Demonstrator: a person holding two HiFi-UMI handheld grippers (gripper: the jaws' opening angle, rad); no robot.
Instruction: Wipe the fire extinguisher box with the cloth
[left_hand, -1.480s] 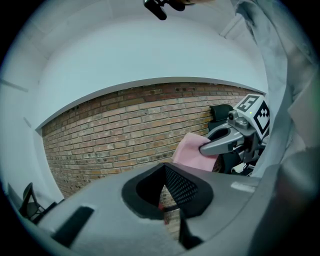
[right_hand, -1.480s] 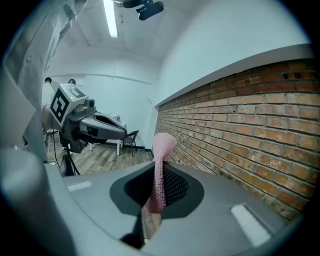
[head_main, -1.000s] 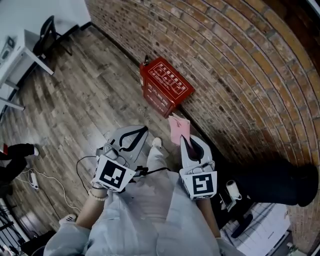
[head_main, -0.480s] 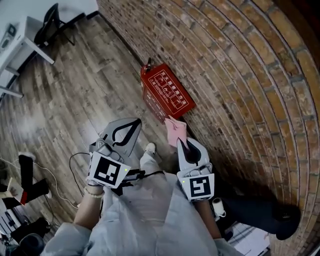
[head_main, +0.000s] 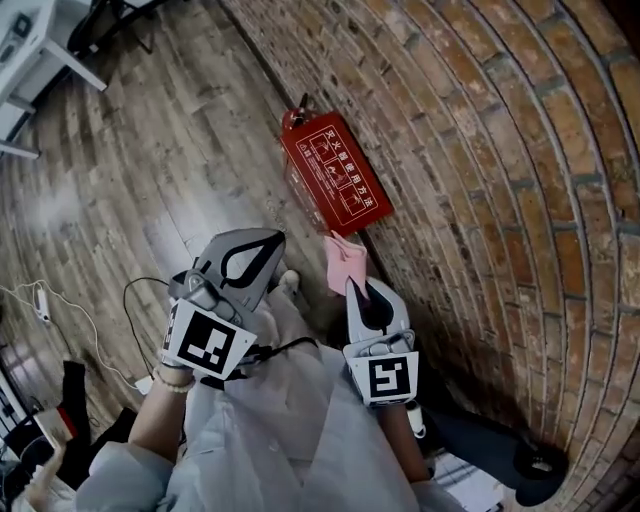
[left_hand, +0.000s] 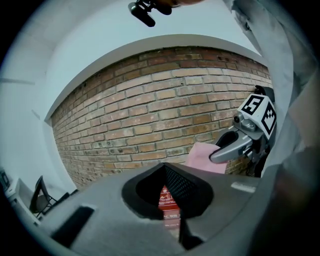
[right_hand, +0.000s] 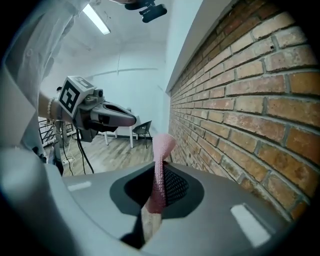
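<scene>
Right gripper (head_main: 352, 286) pinching pink cloth (head_main: 343, 258). Left gripper (head_main: 272, 244) pressed together, empty. Red box (head_main: 338, 178) against brick wall (head_main: 480, 150); label unreadable.

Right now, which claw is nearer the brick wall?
Right. The right claw, holding the cloth, is beside the brick wall; the left claw is farther out over the floor.

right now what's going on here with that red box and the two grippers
A person stands beside a brick wall with a tool in each hand. The right tool is shut on a pink cloth, held in the air short of the red fire extinguisher box, which sits on the wood floor against the wall. The left tool is shut and empty, off to the side. The cloth isn't touching the box, so wiping hasn't started.
</scene>
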